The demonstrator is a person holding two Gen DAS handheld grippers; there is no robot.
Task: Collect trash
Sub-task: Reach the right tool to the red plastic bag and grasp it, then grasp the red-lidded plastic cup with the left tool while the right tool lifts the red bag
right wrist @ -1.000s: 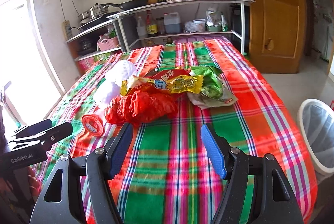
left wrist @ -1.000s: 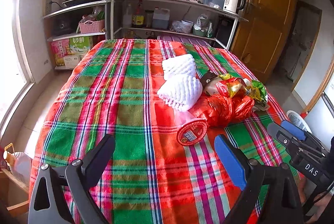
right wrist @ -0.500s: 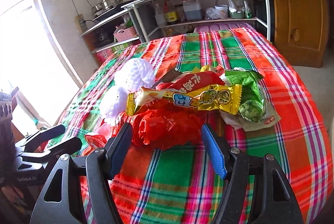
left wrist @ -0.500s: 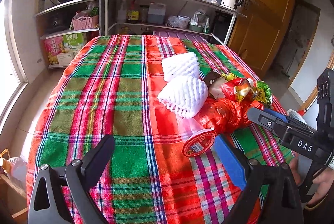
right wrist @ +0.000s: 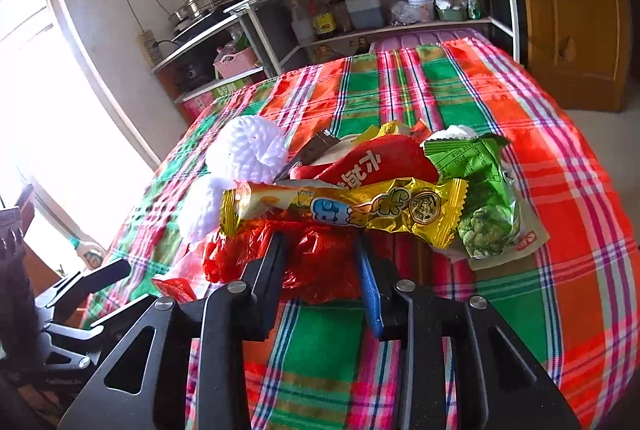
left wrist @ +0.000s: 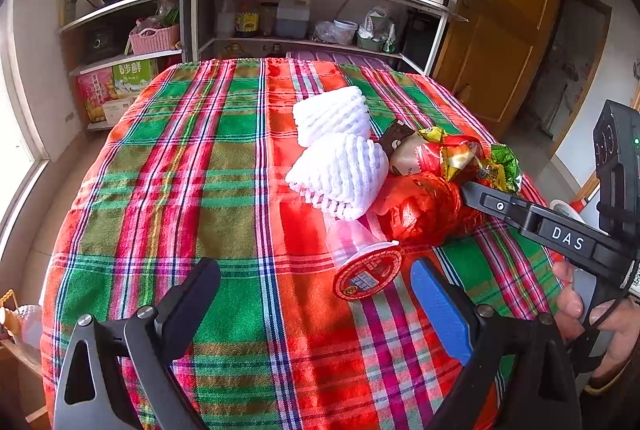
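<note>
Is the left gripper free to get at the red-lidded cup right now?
Probably yes. The left gripper is open, and the cup lies on its side just ahead between the fingers, with bare cloth before it. The red bag sits just beyond.

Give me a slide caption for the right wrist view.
Right gripper closing around a crumpled red plastic bag beneath snack wrappers on a plaid tablecloth.

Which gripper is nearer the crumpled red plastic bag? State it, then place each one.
Right. The right gripper has its jaws closing around the red plastic bag, which sits between them. The left gripper is open, back from the bag, nearer the overturned cup.
</note>
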